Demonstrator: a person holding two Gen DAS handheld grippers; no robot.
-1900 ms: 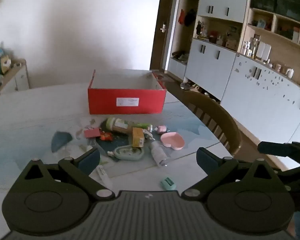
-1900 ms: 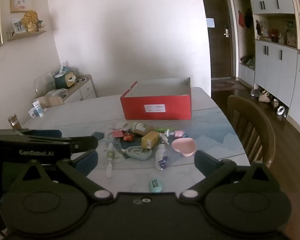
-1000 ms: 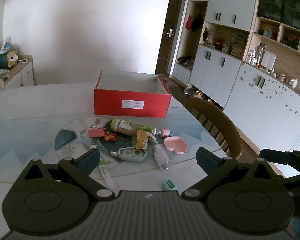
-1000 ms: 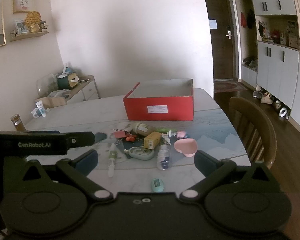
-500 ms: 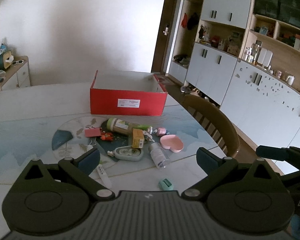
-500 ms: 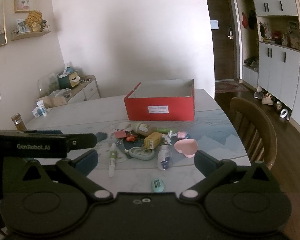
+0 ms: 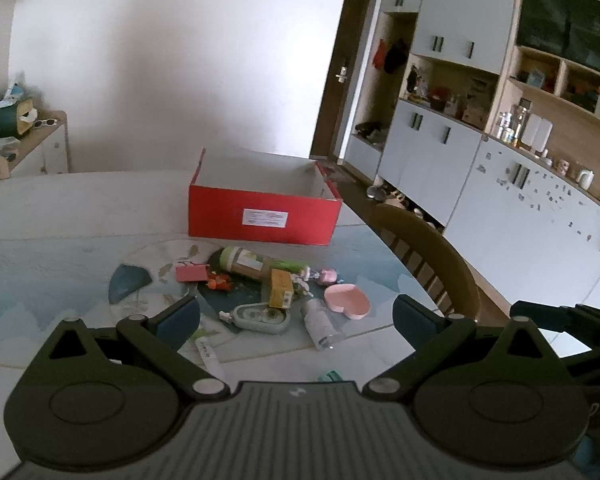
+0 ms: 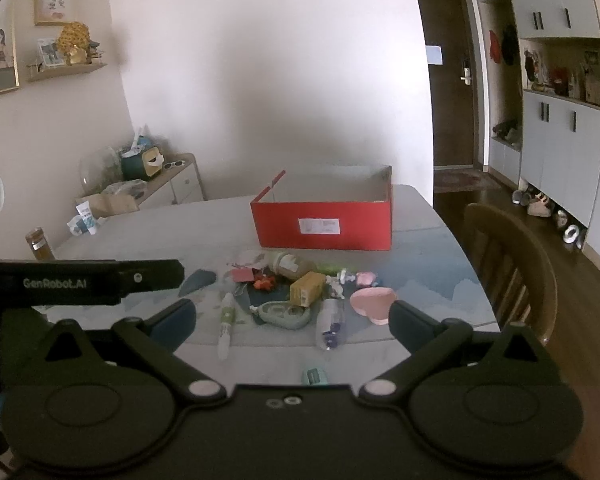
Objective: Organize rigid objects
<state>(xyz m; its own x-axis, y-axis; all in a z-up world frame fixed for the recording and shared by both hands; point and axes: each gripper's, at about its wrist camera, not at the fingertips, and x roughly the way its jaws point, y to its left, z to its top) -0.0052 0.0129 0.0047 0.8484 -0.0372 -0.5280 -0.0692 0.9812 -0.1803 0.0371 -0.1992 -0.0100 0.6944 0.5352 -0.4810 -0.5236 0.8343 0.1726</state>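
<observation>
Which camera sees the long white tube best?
The right wrist view: the white tube lies in full view on the table, beside the left finger. In the left wrist view, the tube is half hidden behind the left gripper's finger.

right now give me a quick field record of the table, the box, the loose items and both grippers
container: red box, open top, upright at the far side of the table; contents not visible
loose items: clustered in front of the box, none inside that can be seen
pink item: heart-shaped dish, right edge of the cluster
yellow item: small carton, mid-cluster
nearest item: small teal object
white tube: lying at the left of the cluster
left gripper: open, holding nothing
right gripper: open, holding nothing
chair: at the table's right side
</observation>
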